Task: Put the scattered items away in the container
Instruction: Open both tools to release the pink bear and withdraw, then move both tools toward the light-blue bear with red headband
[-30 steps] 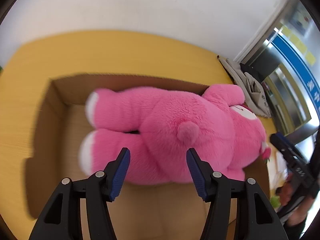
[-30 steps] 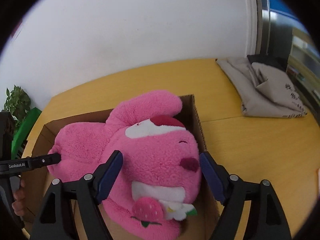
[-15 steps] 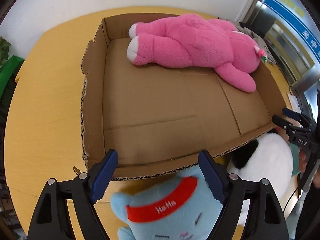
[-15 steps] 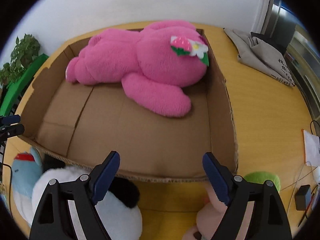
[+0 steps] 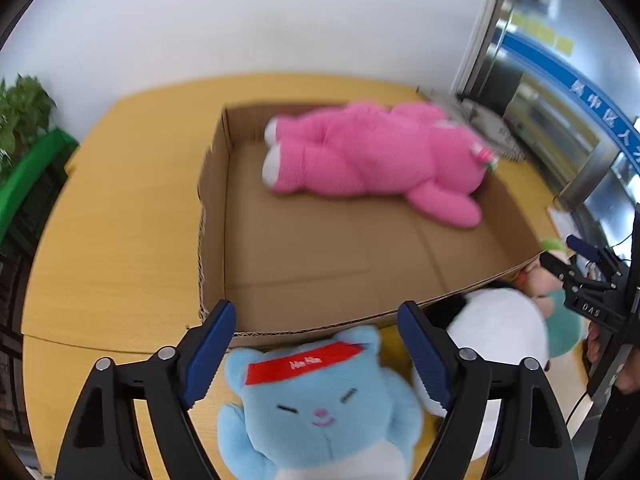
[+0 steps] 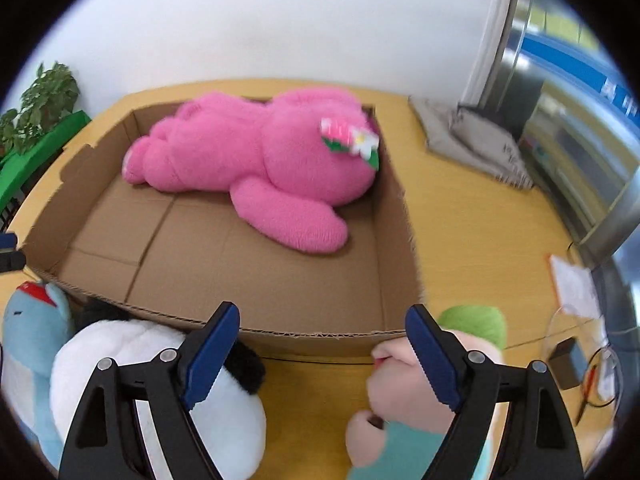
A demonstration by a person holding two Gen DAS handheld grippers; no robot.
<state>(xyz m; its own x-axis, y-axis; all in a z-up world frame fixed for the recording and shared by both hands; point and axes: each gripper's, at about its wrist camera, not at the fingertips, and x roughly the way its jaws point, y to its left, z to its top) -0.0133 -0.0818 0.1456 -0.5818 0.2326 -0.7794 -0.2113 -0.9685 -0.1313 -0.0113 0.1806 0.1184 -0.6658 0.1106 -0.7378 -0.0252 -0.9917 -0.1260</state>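
Observation:
A big pink plush bear (image 5: pixel 372 160) (image 6: pixel 260 160) lies along the far side of the open cardboard box (image 5: pixel 304 256) (image 6: pixel 256 276). In front of the box lie a light blue plush with a red headband (image 5: pixel 320 396) (image 6: pixel 28 320), a white and black plush (image 5: pixel 496 332) (image 6: pixel 132 364) and a doll with a green hat (image 6: pixel 404 392) (image 5: pixel 556 312). My left gripper (image 5: pixel 320 348) is open and empty, its fingers either side of the blue plush's head. My right gripper (image 6: pixel 322 352) is open and empty between the white plush and the doll.
The box stands on a yellow wooden table (image 5: pixel 120 224). A grey folded cloth (image 6: pixel 472 140) lies at the far right. A green crate and a plant (image 6: pixel 40 112) stand at the left. Papers and small items (image 6: pixel 572 292) lie at the right table edge.
Both grippers have let go of the pink bear in the box and pulled back to the near side. They now hang over the plush toys in front of the box.

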